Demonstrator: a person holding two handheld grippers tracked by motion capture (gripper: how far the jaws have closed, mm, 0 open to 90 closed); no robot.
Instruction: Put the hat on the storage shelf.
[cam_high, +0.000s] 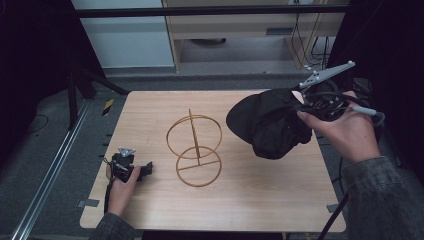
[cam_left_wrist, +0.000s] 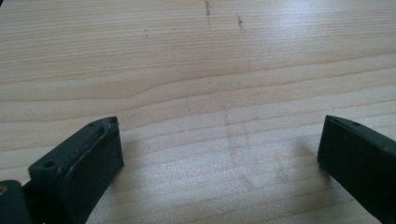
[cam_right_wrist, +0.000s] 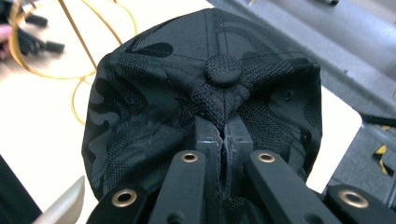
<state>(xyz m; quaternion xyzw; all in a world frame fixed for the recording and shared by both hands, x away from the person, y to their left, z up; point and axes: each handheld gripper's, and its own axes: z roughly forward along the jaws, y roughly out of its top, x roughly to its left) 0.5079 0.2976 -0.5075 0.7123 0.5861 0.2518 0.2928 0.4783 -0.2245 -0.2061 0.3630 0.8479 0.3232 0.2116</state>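
**Black cap held aloft beside the wire stand**

A black fabric baseball cap (cam_high: 270, 125) with a faint camouflage weave is held clear of the table at the right of the high view, above and to the right of a thin golden wire stand made of two rings on an upright stem (cam_high: 195, 150). The cap is pinched by the right gripper (cam_right_wrist: 224, 135), whose jaws are pressed together on a fold of cloth just below the crown button; in the right gripper view the button sits at centre frame. A grip near the crown lets the cap hang open, which would suit lowering it over the stand's upper ring; that is judged to be the work in hand.

The stand is placed at the centre of the pale wooden table (cam_high: 250, 200), apart from the cap and within reach of both hands.

The left gripper (cam_high: 131, 168) is rested low at the lower left of the high view, well apart from the stand. Its jaws are spread wide and nothing is held between them; bare wood grain is seen in the gap. It appears to be parked out of the way.
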